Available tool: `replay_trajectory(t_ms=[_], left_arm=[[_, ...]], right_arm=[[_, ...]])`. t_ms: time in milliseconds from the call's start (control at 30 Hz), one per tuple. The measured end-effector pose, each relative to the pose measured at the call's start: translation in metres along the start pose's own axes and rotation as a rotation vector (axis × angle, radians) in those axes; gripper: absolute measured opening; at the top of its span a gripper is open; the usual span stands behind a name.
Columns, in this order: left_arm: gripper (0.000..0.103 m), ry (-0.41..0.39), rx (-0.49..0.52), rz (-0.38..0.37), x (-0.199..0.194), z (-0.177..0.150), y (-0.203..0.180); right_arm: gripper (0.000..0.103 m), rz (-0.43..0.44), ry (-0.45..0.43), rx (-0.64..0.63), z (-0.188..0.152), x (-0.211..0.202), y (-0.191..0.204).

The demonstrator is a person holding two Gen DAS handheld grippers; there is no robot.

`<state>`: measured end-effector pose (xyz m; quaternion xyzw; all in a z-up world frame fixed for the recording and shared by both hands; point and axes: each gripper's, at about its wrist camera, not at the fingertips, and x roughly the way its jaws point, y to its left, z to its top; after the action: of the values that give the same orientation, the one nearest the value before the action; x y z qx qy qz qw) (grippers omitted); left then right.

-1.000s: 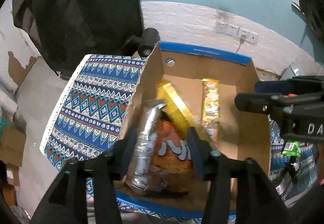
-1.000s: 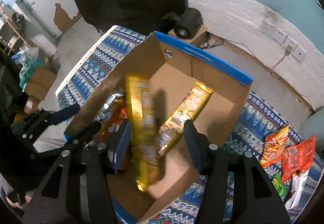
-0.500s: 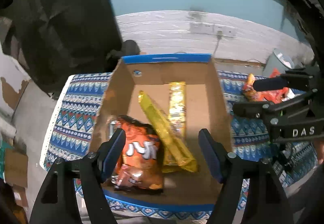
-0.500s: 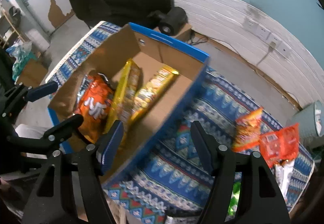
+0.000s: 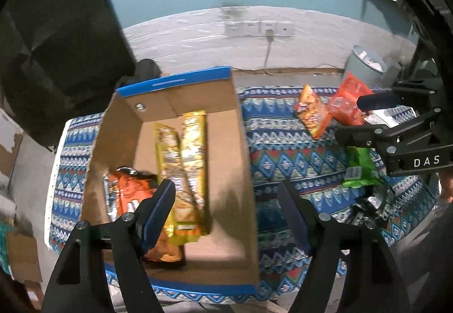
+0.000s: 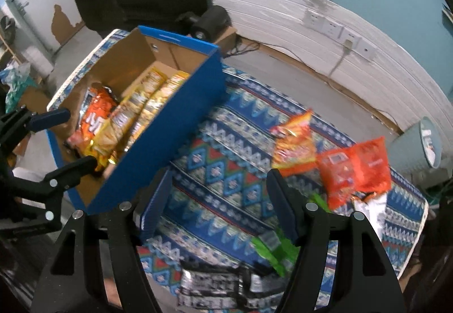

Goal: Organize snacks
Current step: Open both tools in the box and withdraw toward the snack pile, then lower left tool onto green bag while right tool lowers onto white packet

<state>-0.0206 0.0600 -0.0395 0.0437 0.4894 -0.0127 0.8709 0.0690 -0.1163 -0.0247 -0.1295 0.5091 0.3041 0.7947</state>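
Snacks split in two lots: three packs lie in the box [image 5: 237, 160], centre-left of the left view; the rest lie loose on the cloth [image 6: 226, 160], at right. Your left gripper [image 5: 226, 199] is opening, empty, over the box's right wall. Your right gripper [image 6: 218, 199] gapes wide, empty, above the green pack [image 6: 271, 247] and silver pack [image 6: 215, 284]. These overlap, so closing low may pinch both, or snag cloth.

box [image 5: 237, 143]: open, on cloth | inside: orange bag [image 5: 133, 194], two yellow packs [image 5: 181, 160]
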Motion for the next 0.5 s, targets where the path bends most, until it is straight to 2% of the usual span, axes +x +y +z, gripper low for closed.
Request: replay_trajectory(t_ms=[500], left_arm=[[0.079, 0.075, 0.117, -0.062, 0.024, 0.013, -0.075]], right_arm=[[0.069, -0.076, 0.013, 0.066, -0.051, -0.018, -0.074]])
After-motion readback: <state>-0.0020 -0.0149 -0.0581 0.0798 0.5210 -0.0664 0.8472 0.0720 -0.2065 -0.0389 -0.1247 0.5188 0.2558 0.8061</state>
